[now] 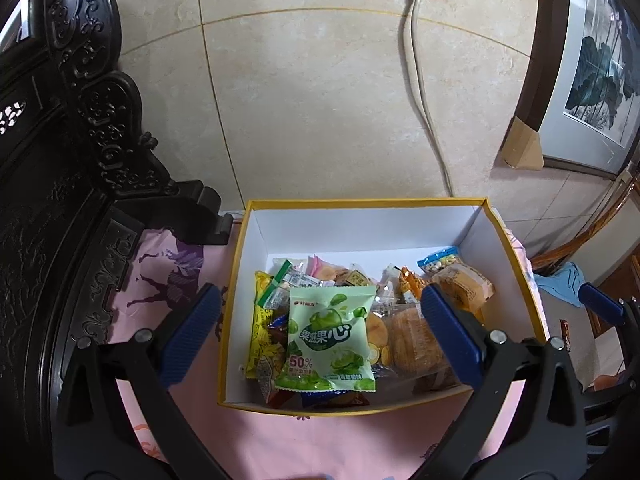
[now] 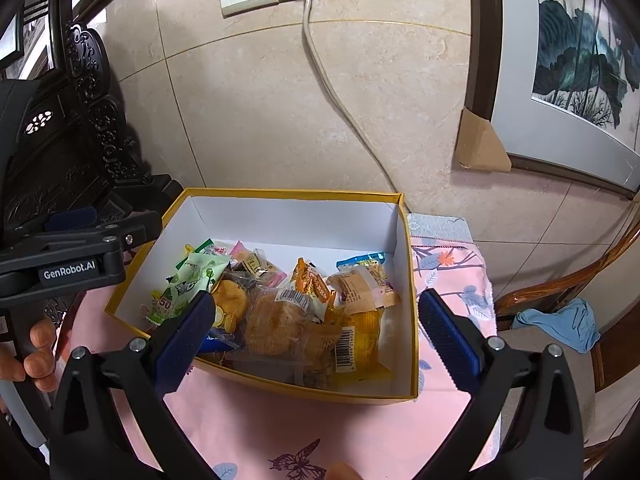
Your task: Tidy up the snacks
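Note:
A yellow-edged white box (image 1: 516, 256) (image 2: 408, 240) sits on a pink cloth and holds several snack packs. A green candy bag (image 1: 330, 340) (image 2: 184, 288) lies on top at the box's front left. Clear bread packs (image 1: 416, 344) (image 2: 276, 324) and a yellow pack (image 2: 360, 344) lie beside it. My left gripper (image 1: 320, 336) is open and empty, hovering above the box's near side. My right gripper (image 2: 316, 328) is open and empty, above the box's near right part. The left gripper's body (image 2: 72, 256) shows at the left of the right wrist view.
The pink cloth (image 1: 280, 440) (image 2: 320, 432) covers the table. Dark carved furniture (image 1: 80, 160) stands at the left. A tiled wall with a socket and cord (image 1: 416, 60) is behind. A framed painting (image 2: 568, 60) leans at the right. A wooden chair with blue cloth (image 2: 560, 324) is at the right.

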